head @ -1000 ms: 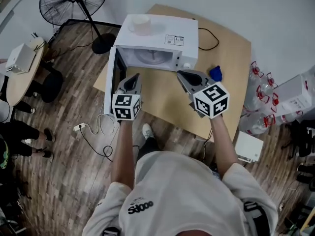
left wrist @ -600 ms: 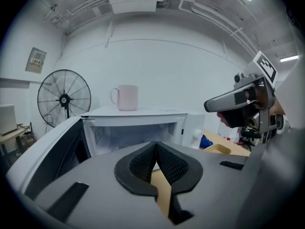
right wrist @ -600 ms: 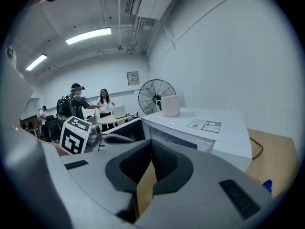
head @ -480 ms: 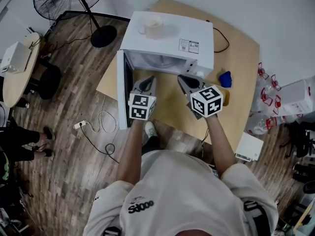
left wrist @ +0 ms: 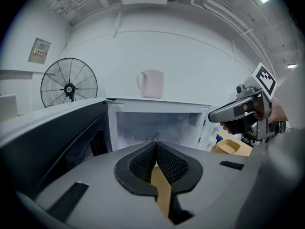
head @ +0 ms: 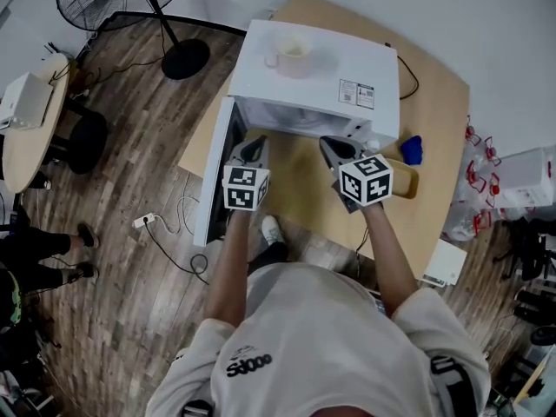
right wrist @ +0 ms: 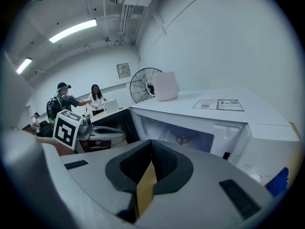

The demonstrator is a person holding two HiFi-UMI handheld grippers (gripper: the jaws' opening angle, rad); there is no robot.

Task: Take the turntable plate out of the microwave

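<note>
Facing the open microwave (head: 323, 69), both pairs of jaws pressed together.
Holding left gripper (head: 253, 145) and right gripper (head: 331, 145) empty, side by side near its mouth, with door (head: 211, 200) swung left and mug (head: 294, 56) on top.

White microwave (head: 321, 68), upper centre, its door (left wrist: 57, 142) black inside; tan counter (head: 434, 102); blue object (head: 411, 149) at right; brown wood-plank floor (head: 130, 233) at left.

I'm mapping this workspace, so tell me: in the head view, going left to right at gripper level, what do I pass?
white box on the round table → microwave door, open → left gripper → right gripper → tan container
</note>
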